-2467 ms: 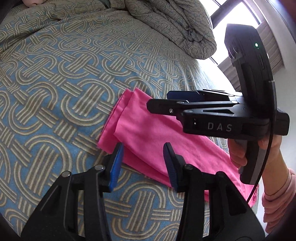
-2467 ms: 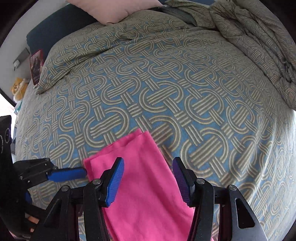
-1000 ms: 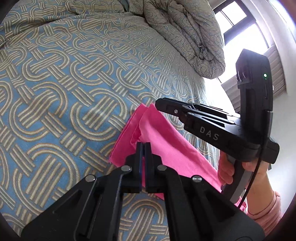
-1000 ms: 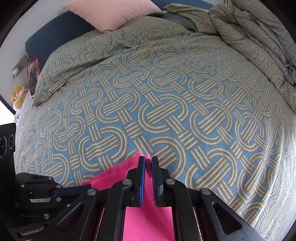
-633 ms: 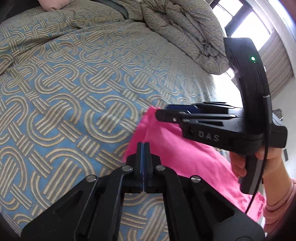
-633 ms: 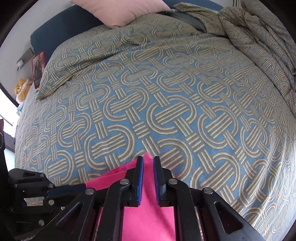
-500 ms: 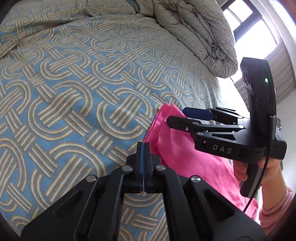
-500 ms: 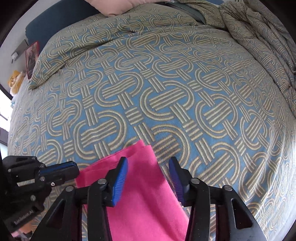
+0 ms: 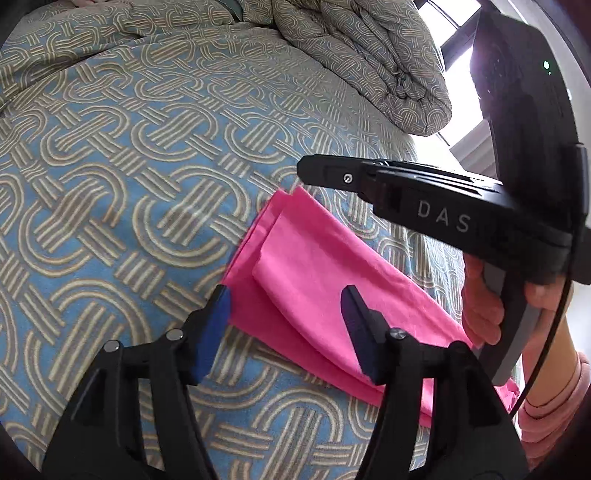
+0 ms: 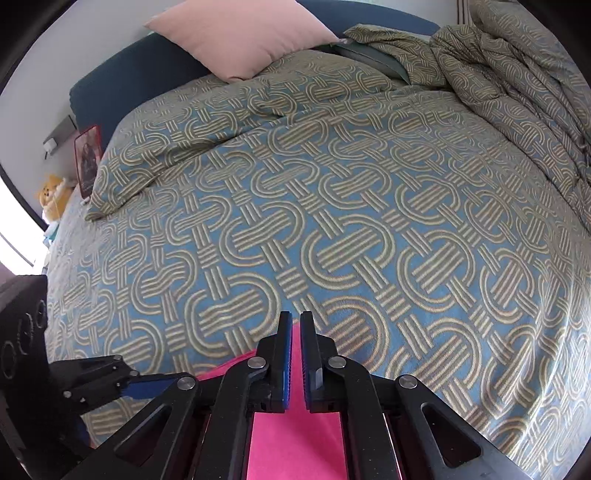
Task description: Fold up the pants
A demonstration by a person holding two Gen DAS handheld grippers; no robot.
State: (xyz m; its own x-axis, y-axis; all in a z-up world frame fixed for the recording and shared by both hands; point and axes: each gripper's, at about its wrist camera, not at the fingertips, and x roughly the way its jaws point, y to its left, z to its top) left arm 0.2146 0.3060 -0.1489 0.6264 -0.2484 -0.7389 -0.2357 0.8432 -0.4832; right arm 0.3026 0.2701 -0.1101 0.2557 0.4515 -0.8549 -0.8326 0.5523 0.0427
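Note:
Bright pink pants (image 9: 317, 280) lie folded into a long strip on the patterned bedcover (image 9: 129, 155). My left gripper (image 9: 288, 310) is open and empty, its blue-padded fingers just above the strip's near end. My right gripper (image 10: 294, 354) has its jaws nearly closed with a narrow gap, above the far end of the pink pants (image 10: 295, 439). It shows from the side in the left wrist view (image 9: 314, 171), held in a hand above the cloth. I cannot see cloth pinched between its pads.
A bunched duvet (image 9: 369, 62) is piled at the far right of the bed. A pink pillow (image 10: 240, 33) leans on the dark headboard. A picture frame (image 10: 88, 158) and a yellow plush toy (image 10: 51, 195) stand at the left bedside.
My left gripper has opened from shut and let the pants lie flat. My right gripper has closed from open and sits higher above the cloth's end.

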